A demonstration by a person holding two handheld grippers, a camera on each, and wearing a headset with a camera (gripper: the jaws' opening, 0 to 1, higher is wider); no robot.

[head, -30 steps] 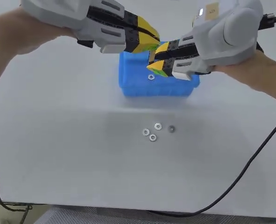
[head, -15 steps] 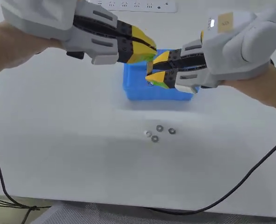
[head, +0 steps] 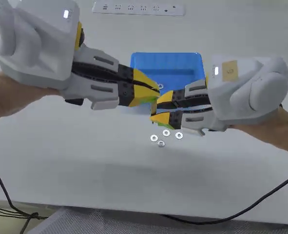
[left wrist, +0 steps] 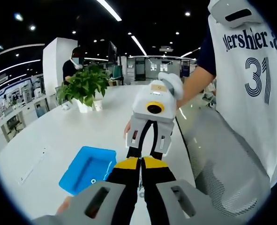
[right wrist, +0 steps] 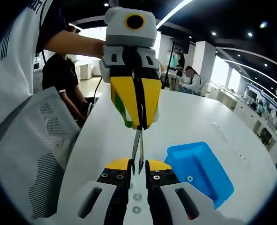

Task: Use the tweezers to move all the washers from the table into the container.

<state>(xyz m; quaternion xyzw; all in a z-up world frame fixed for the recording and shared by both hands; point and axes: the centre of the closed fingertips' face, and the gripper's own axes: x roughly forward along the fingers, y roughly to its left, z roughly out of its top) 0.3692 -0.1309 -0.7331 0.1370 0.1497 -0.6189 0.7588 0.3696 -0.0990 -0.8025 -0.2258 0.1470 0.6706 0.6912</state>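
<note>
Left gripper (head: 152,92): clamped on my tweezers (right wrist: 138,147), steadying them.
Right gripper (head: 155,111): narrow around their tips; squeeze unclear.
Washers (head: 166,132): beneath, awaiting container (head: 182,62).

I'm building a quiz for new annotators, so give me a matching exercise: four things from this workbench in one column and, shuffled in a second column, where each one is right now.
Things:
1. tweezers
2. single washer
3. group of four washers
4. power strip

Places:
A. on the bare table, nearer the person than the container
B. at the table's far edge, beyond the container
C. inside the blue container
D. held in the jaws of the left gripper

Pairs: 1-D, 2-C, 3-A, 4-B.
</note>
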